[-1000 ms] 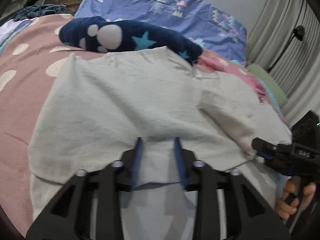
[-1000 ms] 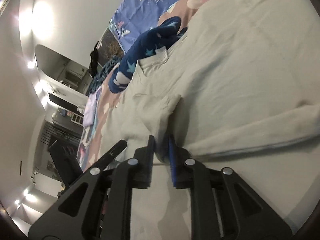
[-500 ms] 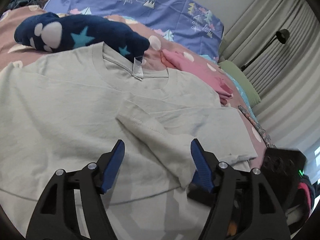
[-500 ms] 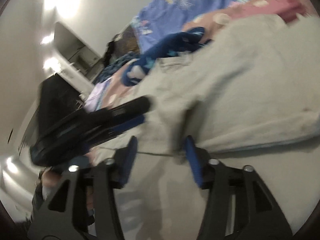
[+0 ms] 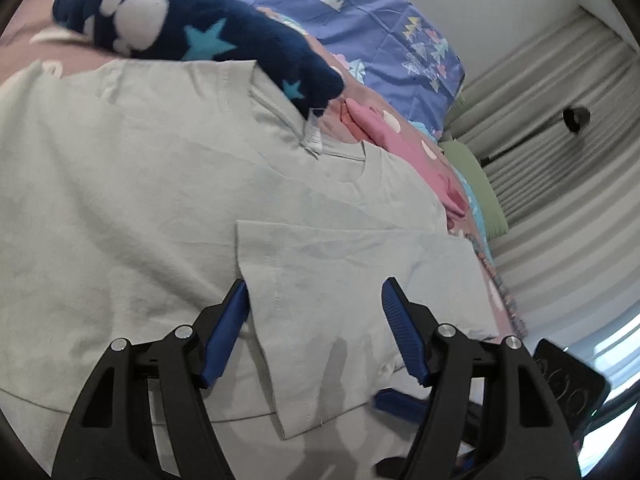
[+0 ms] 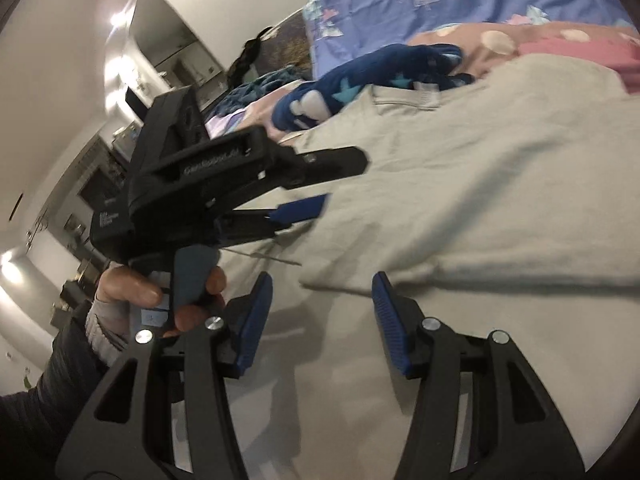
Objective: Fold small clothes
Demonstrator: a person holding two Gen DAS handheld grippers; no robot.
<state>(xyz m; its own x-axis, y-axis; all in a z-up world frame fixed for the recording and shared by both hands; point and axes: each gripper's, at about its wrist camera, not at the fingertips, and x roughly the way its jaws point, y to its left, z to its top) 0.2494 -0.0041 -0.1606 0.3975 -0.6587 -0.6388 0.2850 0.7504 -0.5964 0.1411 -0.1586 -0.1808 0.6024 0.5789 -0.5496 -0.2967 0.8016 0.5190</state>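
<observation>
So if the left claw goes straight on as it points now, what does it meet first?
Most likely the folded-over sleeve of the grey T-shirt lying just ahead between the closing jaws of the left claw; depth is uncertain.

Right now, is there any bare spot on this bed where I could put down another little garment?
Barely. A strip of dotted pink bedspread shows left of the navy star fleece, beyond the grey T-shirt. Crowded: the shirt fills the middle, pink clothes lie beside its collar, and both grippers hover at its folded sleeve.
</observation>
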